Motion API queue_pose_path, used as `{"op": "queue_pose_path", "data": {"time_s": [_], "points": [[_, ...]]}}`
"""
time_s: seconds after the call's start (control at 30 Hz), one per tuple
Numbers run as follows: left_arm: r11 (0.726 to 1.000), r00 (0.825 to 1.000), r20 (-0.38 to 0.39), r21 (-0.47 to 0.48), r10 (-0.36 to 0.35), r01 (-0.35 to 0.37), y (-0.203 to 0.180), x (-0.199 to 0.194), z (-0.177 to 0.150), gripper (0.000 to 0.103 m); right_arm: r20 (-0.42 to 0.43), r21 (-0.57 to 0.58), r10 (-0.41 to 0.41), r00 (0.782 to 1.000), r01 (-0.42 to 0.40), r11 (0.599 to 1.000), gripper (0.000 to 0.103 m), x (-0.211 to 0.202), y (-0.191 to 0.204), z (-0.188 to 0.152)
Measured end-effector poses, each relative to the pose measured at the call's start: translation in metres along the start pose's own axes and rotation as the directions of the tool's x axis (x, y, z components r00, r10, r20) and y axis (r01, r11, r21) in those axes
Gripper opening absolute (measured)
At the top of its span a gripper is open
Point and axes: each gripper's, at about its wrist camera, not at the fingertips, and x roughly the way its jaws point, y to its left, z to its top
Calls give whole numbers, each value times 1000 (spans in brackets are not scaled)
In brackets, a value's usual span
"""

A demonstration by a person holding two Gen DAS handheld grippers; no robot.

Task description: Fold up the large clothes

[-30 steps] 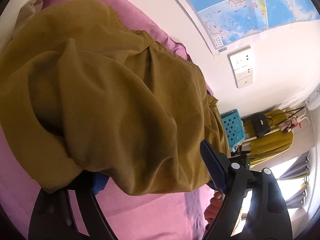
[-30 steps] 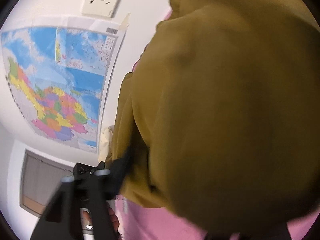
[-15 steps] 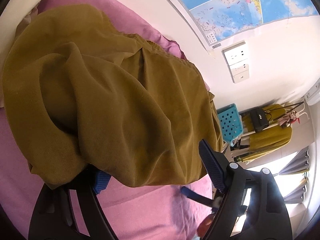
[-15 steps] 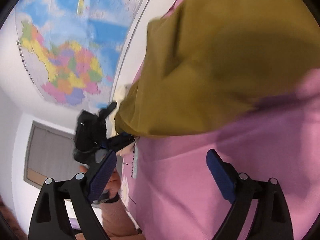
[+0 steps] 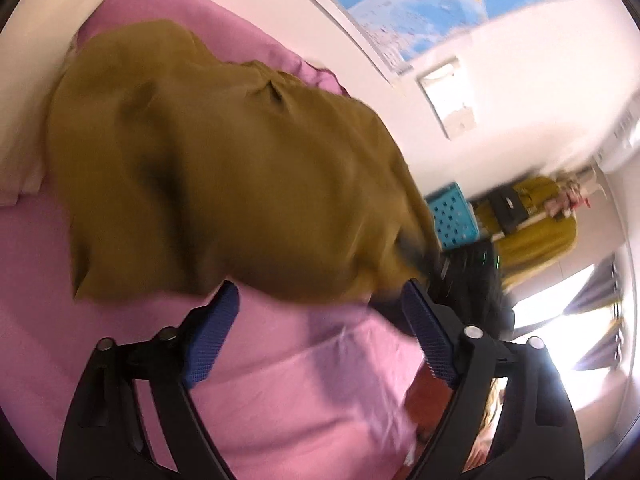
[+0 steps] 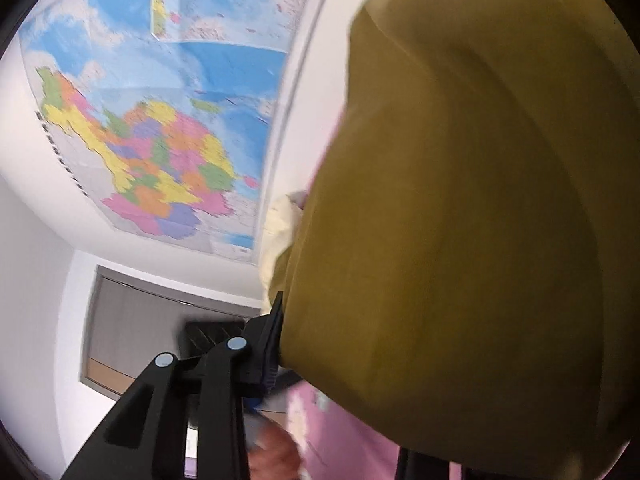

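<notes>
A large mustard-brown garment [image 5: 224, 184] lies bunched on the pink bed sheet [image 5: 280, 380]. In the left wrist view, my left gripper [image 5: 320, 320] is open and empty, just in front of the garment's near edge. The other gripper [image 5: 468, 280] shows blurred at the garment's right corner. In the right wrist view the garment [image 6: 460, 220] fills the right side and drapes over my right gripper; only the left finger [image 6: 264, 352] shows, its pad against the cloth. The right finger is hidden under the cloth.
A world map [image 6: 160, 120] hangs on the white wall by the bed. A cream pillow [image 5: 24, 128] lies at the bed's head. A blue perforated crate [image 5: 452, 216] and a rack with a yellow garment [image 5: 532, 224] stand beyond the bed's end.
My left gripper has let go of the garment and pulled back; its jaws now stand open and empty. My right gripper, open over the sheet half a second ago, is under the cloth again.
</notes>
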Motion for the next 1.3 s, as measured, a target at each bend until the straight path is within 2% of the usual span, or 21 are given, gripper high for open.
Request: {"op": "queue_pose_path", "data": {"time_s": [0.17,0.33,0.4,0.43,0.5,0.57,0.6,0.7,0.77,0.8,0.83,0.9,1.0,1.07,1.1,1.13,1.2,1.3], "points": [[996,996,-33,37,-83,84,1,3,-32,86,-1,-2,20,1000,-20,1000,35,0,9,7],[987,987,-1,-13,-158,158,-7,30,-17,90,-4,6,19,1000,-19,1000,35,1,11,6],[985,985,43,-37,-168,170,-8,35,-7,90,-9,4,14,1000,-13,1000,35,-4,12,7],[981,980,92,-60,-176,182,-5,33,0,90,-10,0,12,1000,-12,1000,35,-10,11,8],[968,963,171,-103,-209,229,3,26,6,90,-17,-8,9,1000,-9,1000,35,-17,10,6],[944,945,220,-170,-243,283,14,23,12,88,-26,-7,11,1000,-11,1000,35,-18,8,4],[938,943,229,-193,-242,288,16,24,13,88,-30,-12,8,1000,-9,1000,35,-20,6,1],[960,966,210,-202,-153,196,13,32,18,84,-57,-20,-11,998,9,1000,44,-23,-1,-6],[957,971,202,-234,-127,174,15,36,20,80,-63,-33,-55,997,53,998,60,-36,-9,-15],[957,975,197,-249,-103,151,16,38,22,73,-59,-40,-79,995,77,996,73,-46,-13,-19],[960,978,192,-250,-82,130,16,39,24,66,-38,-50,-111,993,109,993,79,-60,-17,-24],[964,980,191,-244,-63,109,18,40,25,62,21,-48,-162,987,162,986,83,-92,-26,-31],[969,981,191,-234,-35,80,17,41,23,59,114,7,-147,983,147,989,85,-140,-41,-29],[969,981,193,-236,-32,78,22,38,24,59,188,29,-168,968,166,986,88,-162,-43,-23],[968,980,195,-238,-29,76,22,38,24,59,233,37,-192,953,189,981,89,-169,-40,-17],[969,981,194,-237,-26,72,22,38,24,61,261,39,-203,944,199,979,92,-173,-39,-13],[964,982,187,-258,-23,71,24,40,23,66,281,65,-203,938,192,979,94,-177,-44,-4],[954,983,182,-290,-28,81,25,44,25,76,307,78,-226,924,212,974,97,-155,-37,13]]}}
